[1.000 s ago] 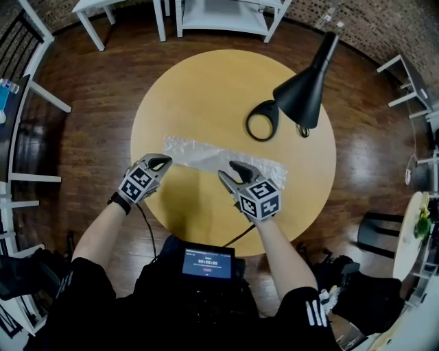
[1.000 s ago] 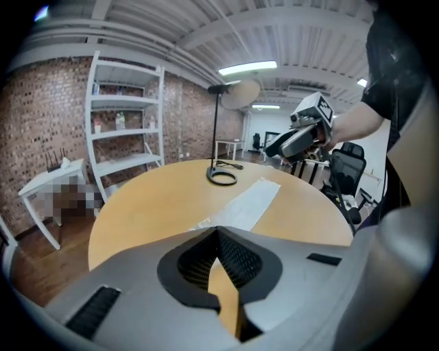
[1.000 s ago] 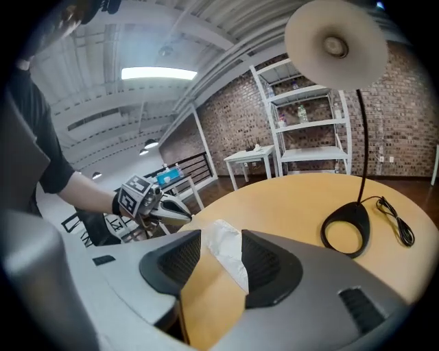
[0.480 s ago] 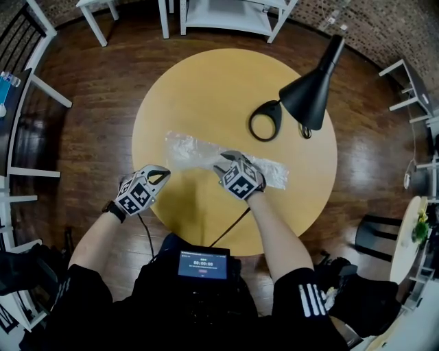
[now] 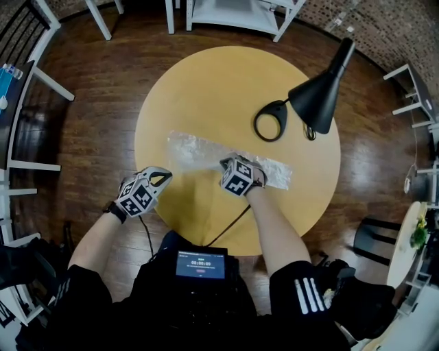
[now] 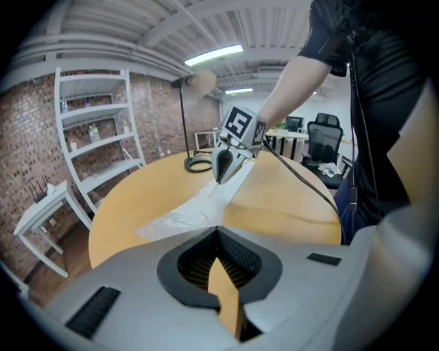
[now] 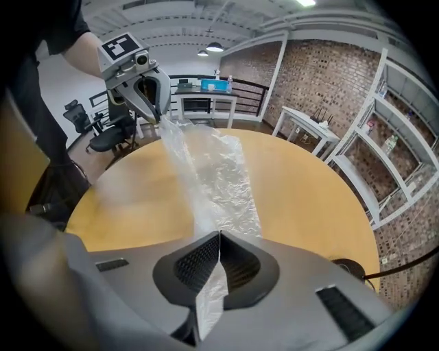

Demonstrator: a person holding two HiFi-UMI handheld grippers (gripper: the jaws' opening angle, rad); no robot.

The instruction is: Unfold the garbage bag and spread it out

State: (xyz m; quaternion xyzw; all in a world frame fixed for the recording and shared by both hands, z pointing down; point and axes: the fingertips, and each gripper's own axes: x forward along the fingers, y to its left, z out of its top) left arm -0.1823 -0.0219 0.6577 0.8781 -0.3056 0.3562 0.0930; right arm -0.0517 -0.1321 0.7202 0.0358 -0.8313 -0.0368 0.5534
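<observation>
The garbage bag (image 5: pixel 199 149) lies as a folded, clear strip across the round yellow table (image 5: pixel 206 82). My right gripper (image 5: pixel 230 164) is down on the strip's near edge, right of its middle, shut on the film. In the right gripper view, plastic (image 7: pixel 221 178) runs out from between the right gripper (image 7: pixel 219 238) and away over the table. My left gripper (image 5: pixel 163 177) hovers near the table's front left, just short of the bag's left end. It is shut and holds nothing. The left gripper view shows the left gripper (image 6: pixel 218 232) closed, with the bag (image 6: pixel 182 214) ahead of it.
A black desk lamp (image 5: pixel 315 99) with a ring base (image 5: pixel 271 127) stands on the table's back right. White shelving (image 5: pixel 233 14) and chairs (image 5: pixel 27 89) surround the table on the wooden floor. A cable (image 5: pixel 230 223) trails from my right gripper towards me.
My right gripper moved forward and down onto the bag's near edge and closed on the film. My left gripper stayed shut and in nearly the same place.
</observation>
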